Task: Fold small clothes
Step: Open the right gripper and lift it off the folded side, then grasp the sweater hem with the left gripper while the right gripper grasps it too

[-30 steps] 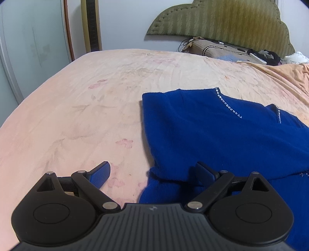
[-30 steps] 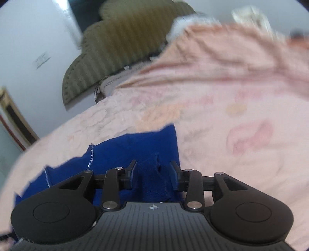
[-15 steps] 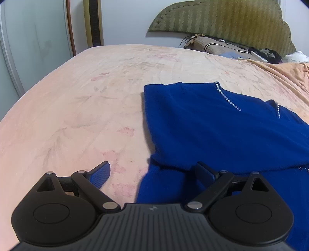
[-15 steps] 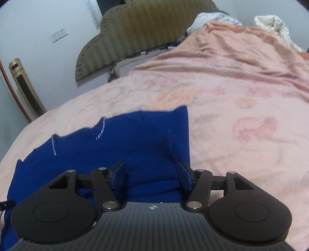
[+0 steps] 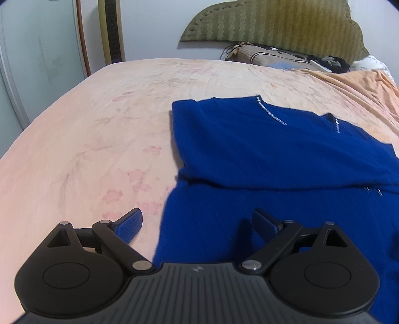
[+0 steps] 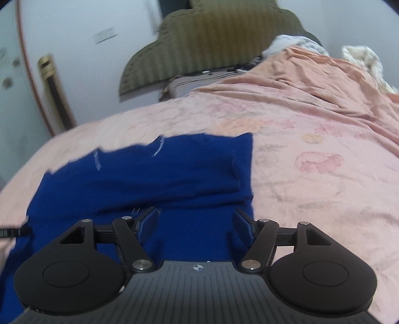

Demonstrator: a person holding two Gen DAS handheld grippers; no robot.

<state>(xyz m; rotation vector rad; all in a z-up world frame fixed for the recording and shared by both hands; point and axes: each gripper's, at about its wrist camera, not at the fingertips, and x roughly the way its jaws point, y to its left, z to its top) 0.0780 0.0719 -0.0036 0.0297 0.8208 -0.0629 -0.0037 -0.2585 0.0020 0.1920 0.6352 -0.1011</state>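
Observation:
A royal-blue knit top (image 5: 261, 154) with small silver bead trim lies on the pink floral bedsheet (image 5: 99, 139), its far half folded over the near half. It also shows in the right wrist view (image 6: 159, 182). My left gripper (image 5: 197, 224) is open and empty above the top's near left edge. My right gripper (image 6: 195, 220) is open and empty above the top's near right part. The tip of the left gripper (image 6: 12, 233) shows at the left edge of the right wrist view.
An olive padded headboard (image 5: 274, 22) and a pillow with dark items (image 5: 286, 58) are at the far end. An orange blanket (image 6: 324, 82) is bunched at the far right. A glass door (image 5: 37, 62) and a gold-framed stand (image 5: 111, 30) lie beyond the bed's left edge.
My right gripper opened and let go of the blue fabric, then drew back toward me. My left gripper stayed open and also drew back a little. The fold now lies flat.

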